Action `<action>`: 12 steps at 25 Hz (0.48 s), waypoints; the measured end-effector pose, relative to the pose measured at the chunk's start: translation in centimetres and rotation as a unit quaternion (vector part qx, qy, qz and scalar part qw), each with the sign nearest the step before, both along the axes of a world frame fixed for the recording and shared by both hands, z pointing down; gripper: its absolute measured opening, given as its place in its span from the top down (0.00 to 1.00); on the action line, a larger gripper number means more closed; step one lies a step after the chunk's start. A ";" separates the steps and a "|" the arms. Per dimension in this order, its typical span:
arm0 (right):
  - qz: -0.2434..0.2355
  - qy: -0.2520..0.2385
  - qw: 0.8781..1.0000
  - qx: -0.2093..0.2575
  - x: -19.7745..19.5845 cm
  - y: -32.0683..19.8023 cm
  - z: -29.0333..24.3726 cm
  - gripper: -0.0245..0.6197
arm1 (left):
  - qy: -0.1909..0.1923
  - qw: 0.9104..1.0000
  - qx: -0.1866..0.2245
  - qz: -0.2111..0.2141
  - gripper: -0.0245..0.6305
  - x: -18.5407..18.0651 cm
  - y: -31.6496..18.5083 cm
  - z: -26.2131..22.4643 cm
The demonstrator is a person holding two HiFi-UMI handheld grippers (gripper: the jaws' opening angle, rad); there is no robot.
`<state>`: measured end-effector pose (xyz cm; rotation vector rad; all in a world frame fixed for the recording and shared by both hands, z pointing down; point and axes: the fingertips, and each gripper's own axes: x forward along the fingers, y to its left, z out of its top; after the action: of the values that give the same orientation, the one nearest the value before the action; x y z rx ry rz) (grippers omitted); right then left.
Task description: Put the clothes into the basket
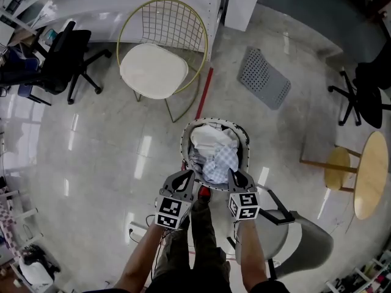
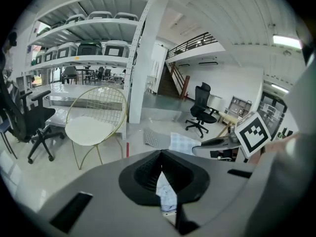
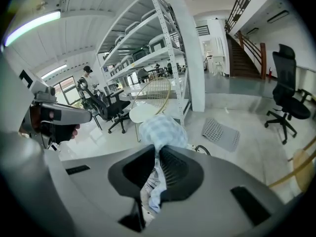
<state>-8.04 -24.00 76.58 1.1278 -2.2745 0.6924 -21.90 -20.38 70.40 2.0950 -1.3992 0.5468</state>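
Clamped by left gripper [image 1: 184,178] and right gripper [image 1: 237,177], a pale blue checked cloth [image 1: 220,161] is held over the round pale-rimmed basket [image 1: 183,145] — lowering and release remain.

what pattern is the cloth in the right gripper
The cloth is a light blue and white check, clearest in the right gripper view.
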 end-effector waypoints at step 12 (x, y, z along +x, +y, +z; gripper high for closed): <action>0.003 -0.017 0.999 -0.049 0.1 0.8 2.3 0.68 | -0.004 1.000 -0.006 0.006 0.95 0.7 0.7 0.4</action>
<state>-7.99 -23.18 78.84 1.0855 -2.2388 0.8229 -21.25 -19.71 70.80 2.0952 -1.3858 0.5679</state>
